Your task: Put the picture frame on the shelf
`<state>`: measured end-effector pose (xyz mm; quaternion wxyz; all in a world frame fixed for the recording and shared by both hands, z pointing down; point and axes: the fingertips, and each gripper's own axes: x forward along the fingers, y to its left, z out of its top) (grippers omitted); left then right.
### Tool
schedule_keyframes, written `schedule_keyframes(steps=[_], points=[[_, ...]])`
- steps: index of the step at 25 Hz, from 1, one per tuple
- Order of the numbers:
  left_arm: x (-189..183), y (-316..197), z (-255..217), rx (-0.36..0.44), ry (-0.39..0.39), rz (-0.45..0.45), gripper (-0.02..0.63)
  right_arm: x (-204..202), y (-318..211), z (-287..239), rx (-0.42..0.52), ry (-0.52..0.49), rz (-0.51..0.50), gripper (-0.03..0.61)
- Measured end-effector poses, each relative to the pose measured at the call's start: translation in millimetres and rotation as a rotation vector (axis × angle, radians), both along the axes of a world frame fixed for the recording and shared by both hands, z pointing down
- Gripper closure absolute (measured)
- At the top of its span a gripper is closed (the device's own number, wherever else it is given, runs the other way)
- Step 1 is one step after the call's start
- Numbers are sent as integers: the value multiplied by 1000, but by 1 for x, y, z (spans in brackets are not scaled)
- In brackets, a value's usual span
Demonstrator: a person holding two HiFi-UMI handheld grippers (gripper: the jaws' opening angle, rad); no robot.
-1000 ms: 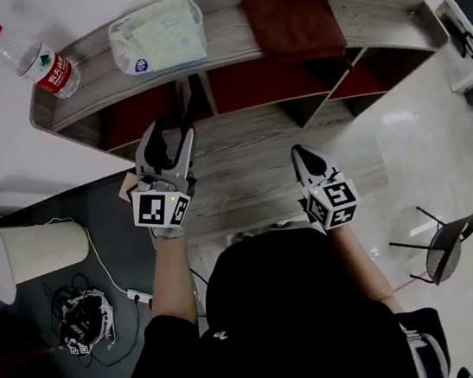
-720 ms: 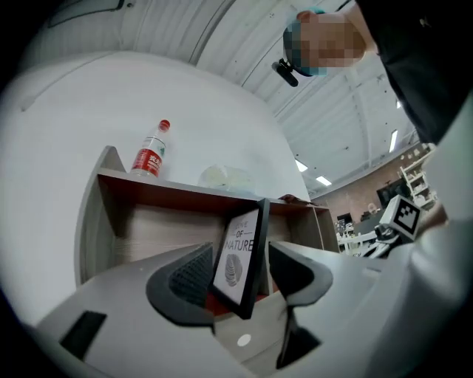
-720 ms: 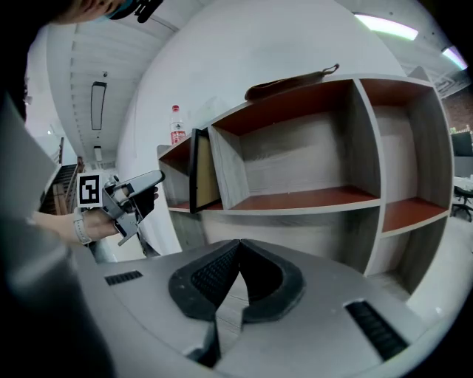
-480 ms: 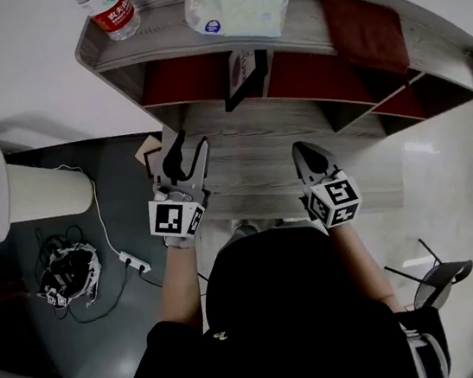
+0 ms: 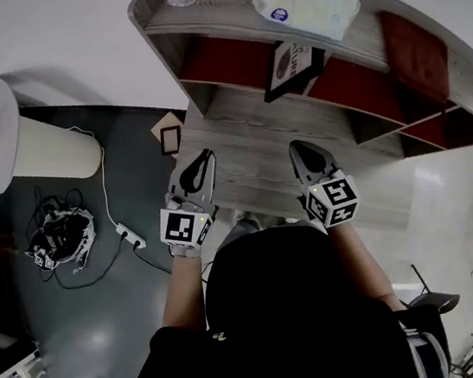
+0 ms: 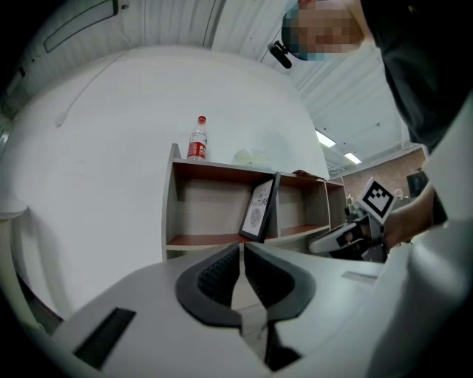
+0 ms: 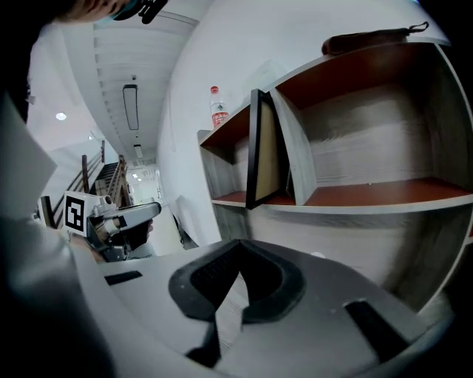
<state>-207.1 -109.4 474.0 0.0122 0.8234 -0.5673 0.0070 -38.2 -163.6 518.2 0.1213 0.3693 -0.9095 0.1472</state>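
1. Black frame (image 5: 294,66) stood leaning in the shelf (image 5: 155,16), at a divider, so placement looked done.
2. My left gripper (image 5: 202,158) was closing on nothing, clear of the frame.
3. Right gripper (image 5: 305,148) was closed and empty.
4. Nothing seemed left.

Left gripper (image 6: 242,247) closing on empty air, shelf (image 6: 211,207) dead ahead.
The fingers (image 6: 214,275) are drawing together with nothing between them. Beyond them the picture frame (image 6: 260,209) leans tilted beside a divider inside the shelf (print facing us), and a red-capped bottle (image 6: 196,140) stands on top near the left end.
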Motion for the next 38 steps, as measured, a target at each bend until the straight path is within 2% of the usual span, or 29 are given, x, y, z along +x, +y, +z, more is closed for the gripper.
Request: schedule_keyframes(steps=[9, 18, 28, 38], points=[[-15, 23, 32, -136, -49, -52, 603, -37, 9, 0, 3, 3, -99, 581], [-14, 27, 39, -195, 49, -50, 604, -56, 21, -1, 20, 13, -169, 583], [-4, 25, 28, -168, 79, -8, 604, -58, 31, -9, 72, 25, -208, 583], [-5, 25, 16, -147, 78, -18, 604, -47, 29, -9, 61, 19, -172, 583]])
